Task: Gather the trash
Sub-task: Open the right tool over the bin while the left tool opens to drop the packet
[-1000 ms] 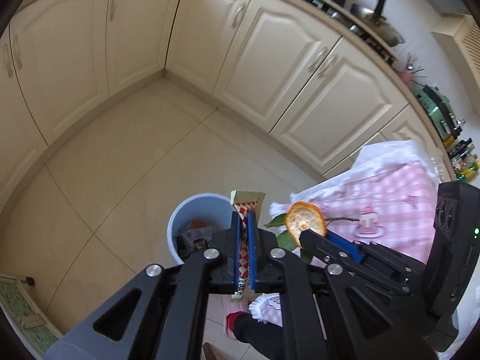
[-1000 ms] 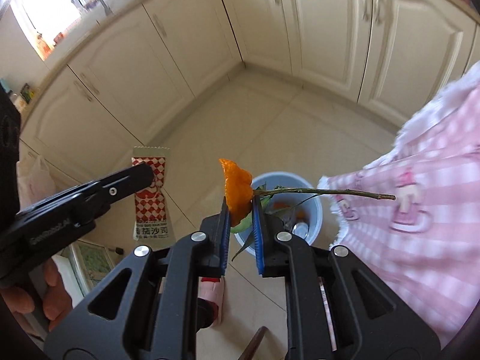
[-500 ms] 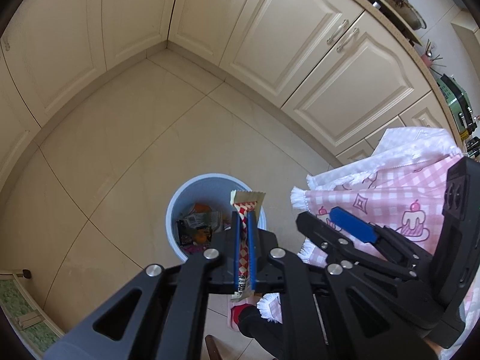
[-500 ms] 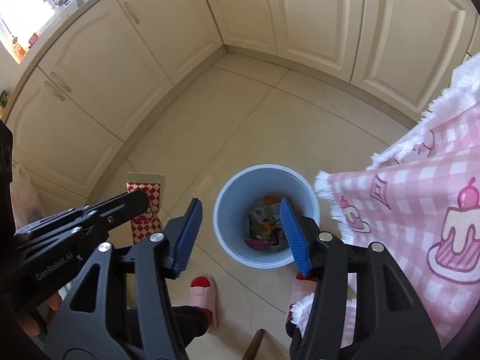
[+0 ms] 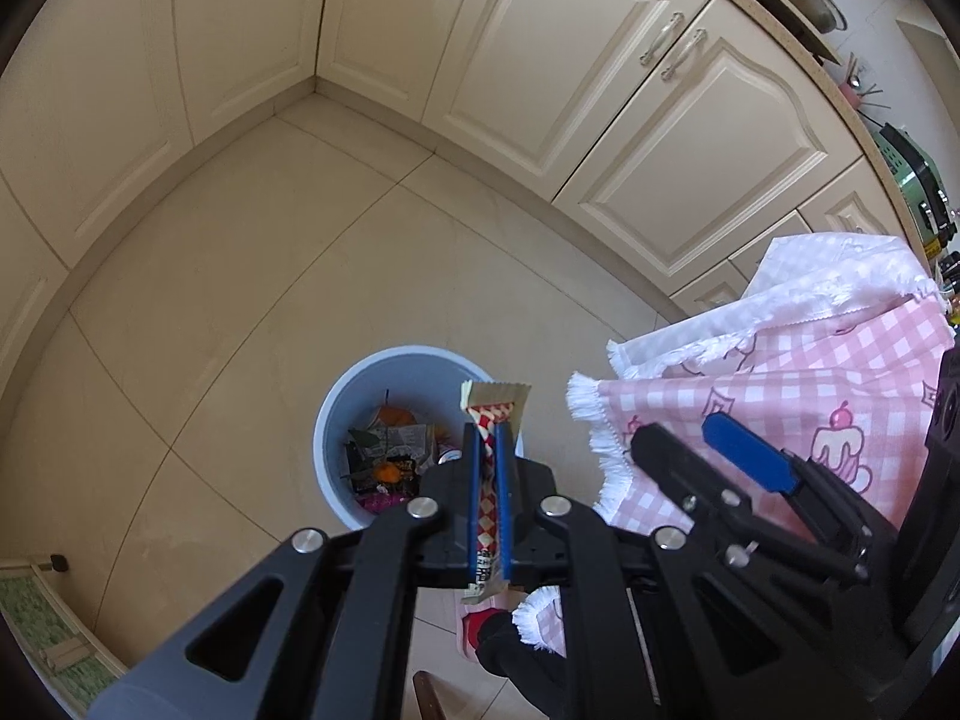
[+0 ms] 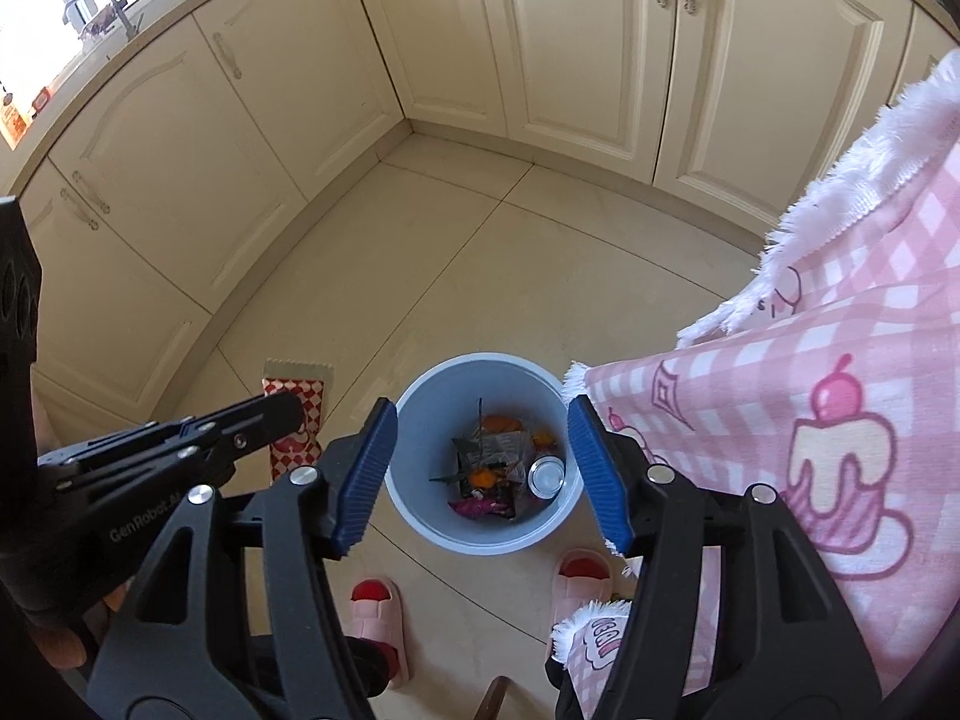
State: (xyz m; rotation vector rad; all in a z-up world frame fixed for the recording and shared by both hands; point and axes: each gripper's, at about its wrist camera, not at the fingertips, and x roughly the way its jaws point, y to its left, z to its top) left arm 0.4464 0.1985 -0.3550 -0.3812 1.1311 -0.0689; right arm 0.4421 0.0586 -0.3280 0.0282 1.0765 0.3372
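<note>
My left gripper (image 5: 489, 450) is shut on a red-and-white checked sauce packet (image 5: 493, 414), held upright above the right rim of a blue trash bin (image 5: 336, 414) on the floor. The same packet (image 6: 297, 387) shows in the right wrist view, pinched by the left gripper (image 6: 288, 414). My right gripper (image 6: 480, 456) hangs straight over the bin (image 6: 420, 516); its jaws are opening and nothing is between them. The bin holds orange peel (image 6: 501, 423), a leafy twig, wrappers and a can (image 6: 546, 474). The right gripper (image 5: 690, 444) also shows beside the left.
A pink checked tablecloth (image 6: 810, 372) with a white fringe hangs close on the right of the bin. Cream cabinets (image 5: 540, 72) line the far walls. The person's feet in pink slippers (image 6: 375, 600) stand just below the bin. Tiled floor spreads to the left.
The right gripper let go of the orange peel and twig, which now lie in the bin, and its jaws spread wide. Both grippers sank closer over the bin.
</note>
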